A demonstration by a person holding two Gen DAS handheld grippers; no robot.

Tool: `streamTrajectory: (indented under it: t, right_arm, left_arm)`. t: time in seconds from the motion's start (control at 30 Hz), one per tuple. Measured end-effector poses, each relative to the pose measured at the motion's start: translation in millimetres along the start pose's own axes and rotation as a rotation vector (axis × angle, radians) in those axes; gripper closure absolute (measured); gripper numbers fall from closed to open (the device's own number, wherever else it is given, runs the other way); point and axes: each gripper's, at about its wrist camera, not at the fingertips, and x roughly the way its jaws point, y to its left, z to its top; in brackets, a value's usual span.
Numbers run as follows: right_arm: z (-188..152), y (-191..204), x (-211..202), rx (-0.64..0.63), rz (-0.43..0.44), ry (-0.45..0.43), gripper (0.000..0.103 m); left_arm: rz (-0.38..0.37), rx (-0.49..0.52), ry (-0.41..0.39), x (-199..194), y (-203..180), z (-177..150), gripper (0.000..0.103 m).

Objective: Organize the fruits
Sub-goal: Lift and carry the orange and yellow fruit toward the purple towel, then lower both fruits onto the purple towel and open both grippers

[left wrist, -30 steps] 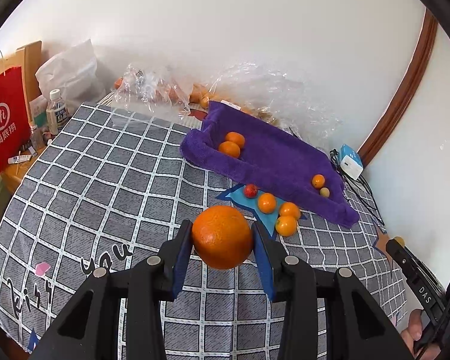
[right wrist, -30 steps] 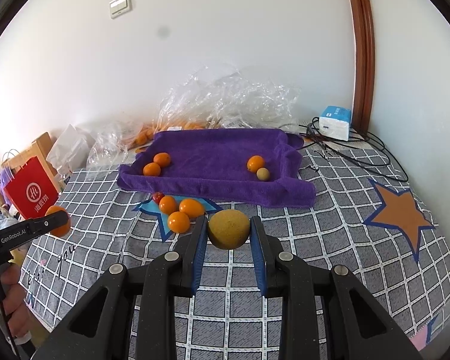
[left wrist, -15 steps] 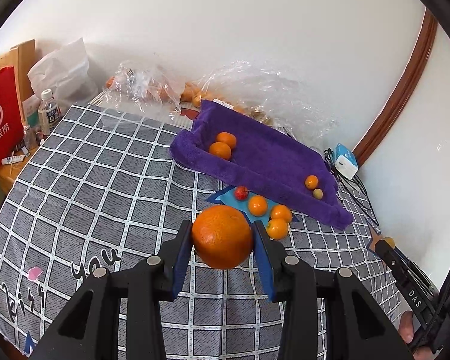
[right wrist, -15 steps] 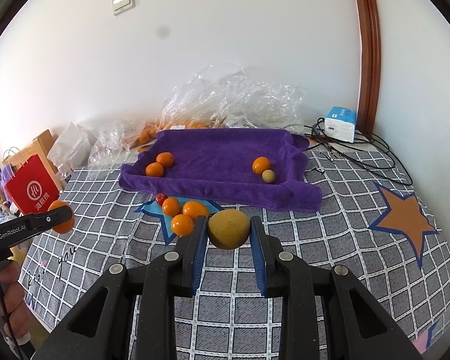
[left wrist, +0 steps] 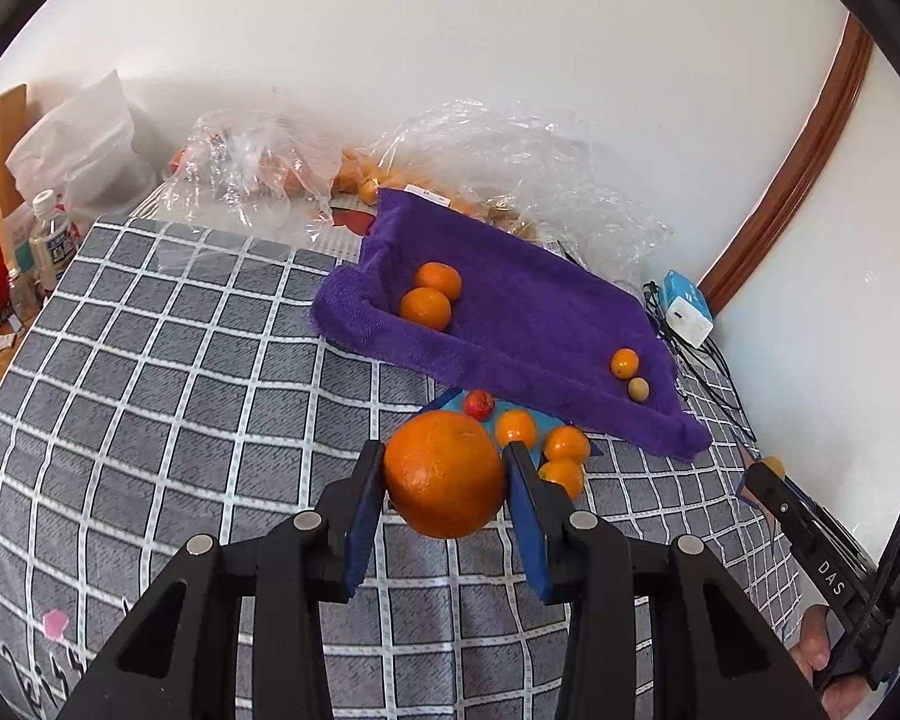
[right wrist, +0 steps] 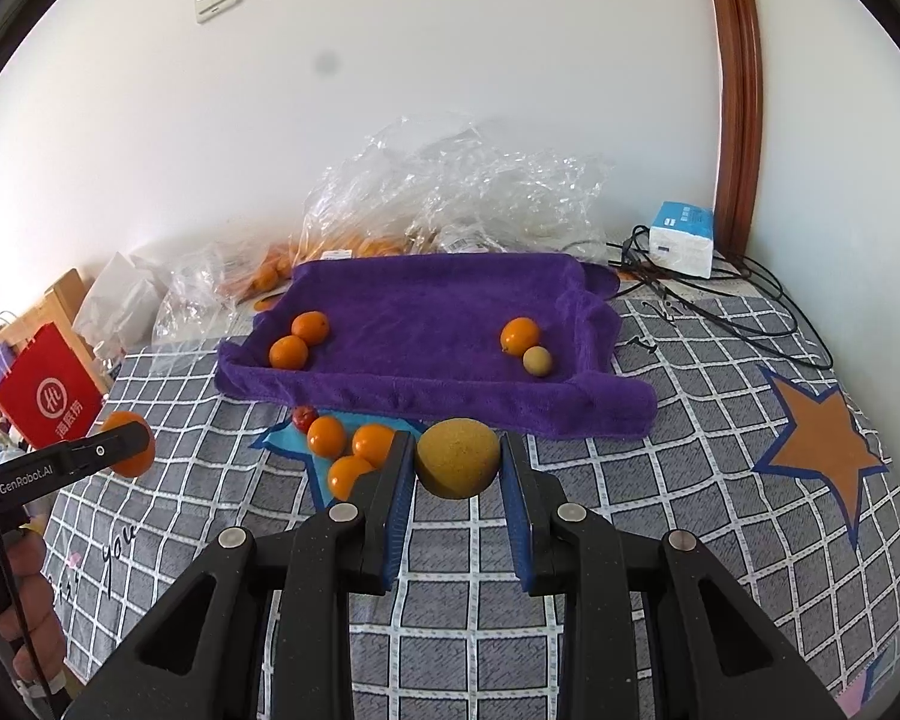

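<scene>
Grey checked cloth (right wrist: 660, 408) covers the bed under my claws. My left claw (left wrist: 445, 474) grips a big orange (left wrist: 444, 473); my right claw (right wrist: 457, 467) clamps a yellow-brown fruit (right wrist: 457, 465), both just short of the purple towel tray (right wrist: 426, 306).

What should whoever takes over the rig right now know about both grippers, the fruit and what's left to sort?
Left gripper: shut on a large orange, held above the checked cloth.
Right gripper: shut on a yellow-brown round fruit.
Purple towel tray: two oranges at its left end, one small orange and a small tan fruit at its right.
Done: those four placed.
Left: both held fruits, plus three small oranges and a red fruit in front of the tray.
</scene>
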Motion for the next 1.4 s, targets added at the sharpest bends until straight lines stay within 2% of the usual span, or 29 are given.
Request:
streamTrajectory:
  t: [0.37,0.63,1.2,1.4]
  right_arm:
    - [21.1,-4.0,10.5,0.045,-0.059,-0.015,0.075]
    - [29.4,-9.5,23.6,0.037,-0.102,0.009,0.075]
    - [48.8,-18.7,58.6,0.03,-0.067,0.03,0.075]
    - [57.4,-28.6,72.5,0.024,-0.053,0.027,0.075]
  left_arm:
    - [-0.047,0.08,0.03,25.3,-13.9,29.6,0.065]
    - [-0.083,0.097,0.058,50.3,-26.5,36.6,0.065]
    - [-0.023,0.065,0.057,79.1,-27.7,55.9,0.065]
    - [0.028,0.046,0.056,88.2,-21.1,60.3,0.065]
